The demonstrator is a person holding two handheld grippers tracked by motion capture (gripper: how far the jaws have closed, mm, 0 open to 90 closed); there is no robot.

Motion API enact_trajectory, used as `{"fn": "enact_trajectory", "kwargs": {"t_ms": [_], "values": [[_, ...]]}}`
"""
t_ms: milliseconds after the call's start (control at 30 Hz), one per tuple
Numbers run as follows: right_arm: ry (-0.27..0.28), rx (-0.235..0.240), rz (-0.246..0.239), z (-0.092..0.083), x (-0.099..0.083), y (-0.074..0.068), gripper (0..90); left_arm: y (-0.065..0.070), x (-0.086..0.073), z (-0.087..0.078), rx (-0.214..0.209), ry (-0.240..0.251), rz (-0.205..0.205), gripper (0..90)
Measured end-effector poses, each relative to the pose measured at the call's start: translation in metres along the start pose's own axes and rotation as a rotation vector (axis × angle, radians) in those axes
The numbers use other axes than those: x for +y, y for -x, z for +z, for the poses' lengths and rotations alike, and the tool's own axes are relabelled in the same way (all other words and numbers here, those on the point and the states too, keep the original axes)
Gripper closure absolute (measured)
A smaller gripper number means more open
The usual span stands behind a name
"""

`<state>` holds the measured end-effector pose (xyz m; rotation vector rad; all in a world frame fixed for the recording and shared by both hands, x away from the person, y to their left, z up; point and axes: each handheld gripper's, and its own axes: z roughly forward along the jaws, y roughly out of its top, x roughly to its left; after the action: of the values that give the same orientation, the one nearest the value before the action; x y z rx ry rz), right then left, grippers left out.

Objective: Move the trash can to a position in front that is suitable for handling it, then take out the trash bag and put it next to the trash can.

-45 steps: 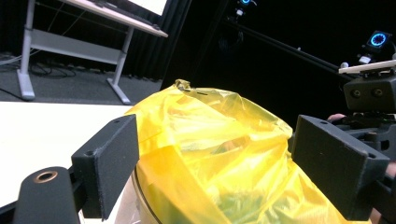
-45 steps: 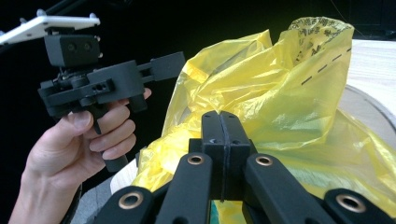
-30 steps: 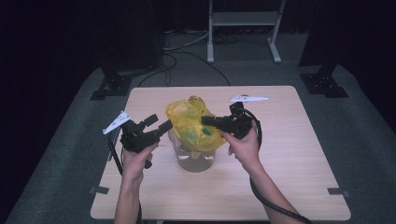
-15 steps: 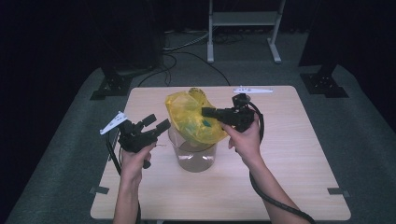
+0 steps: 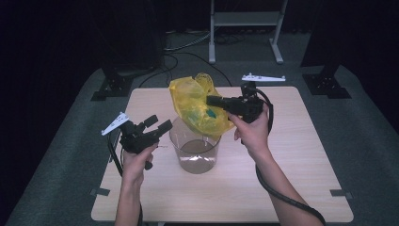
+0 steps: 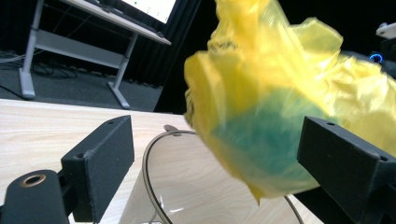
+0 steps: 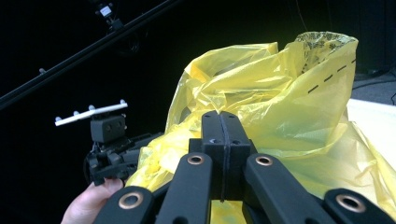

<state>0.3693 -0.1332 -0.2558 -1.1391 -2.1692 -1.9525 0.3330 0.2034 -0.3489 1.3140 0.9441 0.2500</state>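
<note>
Scene: a light wooden counter [image 5: 301, 160] is seen from above, ringed by dark grey floor; two hands are brought in from the bottom edge, one hand-held gripper in each.
Bag: a crumpled translucent yellow plastic bag [image 5: 196, 104] with a blue-green patch inside is held in the air above and just behind the container rim; its lower tip hangs over the opening. In the right gripper view a dashed black line and dark print are seen near the bag's top edge [image 7: 299, 84].
Container: a clear round plastic container [image 5: 194, 147] is stood upright near the counter's middle, open top up; whether the bag's tip touches the rim cannot be told.
Right hand-held gripper [image 5: 212, 100]: held roughly level and pointed left in the high view; its jaws are pressed together, closed on a fold of the yellow bag, as seen close up in the right gripper view [image 7: 223, 128].
Left hand-held gripper [image 5: 159, 125]: held just left of the container, pointed toward it; jaws are spread wide, nothing is pinched. In the left gripper view [image 6: 210, 168] the container rim and the bag's lower end are framed between the two black jaws, not touched by them.
Left hand [image 5: 136, 162]: wrapped around the gripper body, low over the counter.
Right hand [image 5: 253, 134]: raised above the counter, right of the container.
Background: a grey metal stand [image 5: 244, 21] is seen behind the counter.
</note>
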Motion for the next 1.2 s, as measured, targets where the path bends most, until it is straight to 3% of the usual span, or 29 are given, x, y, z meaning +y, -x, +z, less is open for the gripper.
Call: {"fn": "enact_trajectory", "kwargs": {"t_ms": [200,500,900,1200], "values": [[0.023,-0.018,-0.019,-0.011,0.013,-0.003,90.0,-0.002,-0.001,-0.001,0.007,-0.003,0.000,9.8],[0.073,-0.078,-0.012,-0.044,0.026,0.008,90.0,-0.008,-0.007,0.004,0.010,-0.033,-0.004,9.8],[0.127,-0.183,0.030,-0.101,0.024,0.039,90.0,-0.006,-0.011,0.010,0.010,-0.065,0.003,9.8],[0.141,-0.245,0.074,-0.123,0.012,0.066,90.0,-0.004,-0.011,0.009,0.004,-0.064,0.006,9.6]]}}
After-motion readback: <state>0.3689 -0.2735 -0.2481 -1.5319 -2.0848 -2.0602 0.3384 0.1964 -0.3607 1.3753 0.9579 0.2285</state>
